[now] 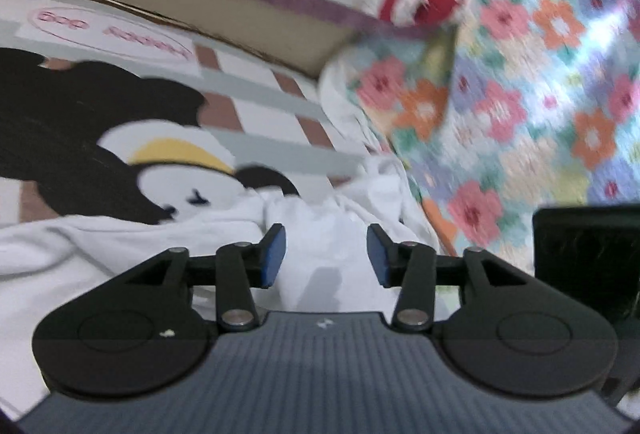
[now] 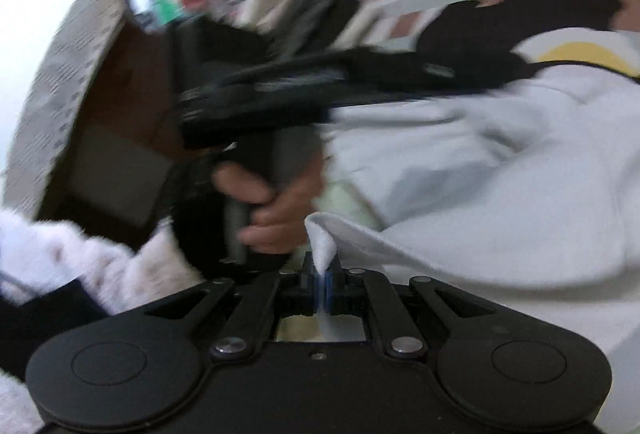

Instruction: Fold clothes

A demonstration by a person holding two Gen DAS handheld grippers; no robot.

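While left tool [image 1: 326,254] gapes above white garment [image 1: 320,234], right tool [image 2: 320,284] pinches its edge

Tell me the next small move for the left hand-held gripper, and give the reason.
Probably ease the left hand-held gripper forward and close it on the bunched white garment between its pads. Its jaws stand open with nothing pinched, while the right hand-held gripper is already shut on a garment edge. A fold likely needs both ends held, though motion blur leaves the exact edge unclear.
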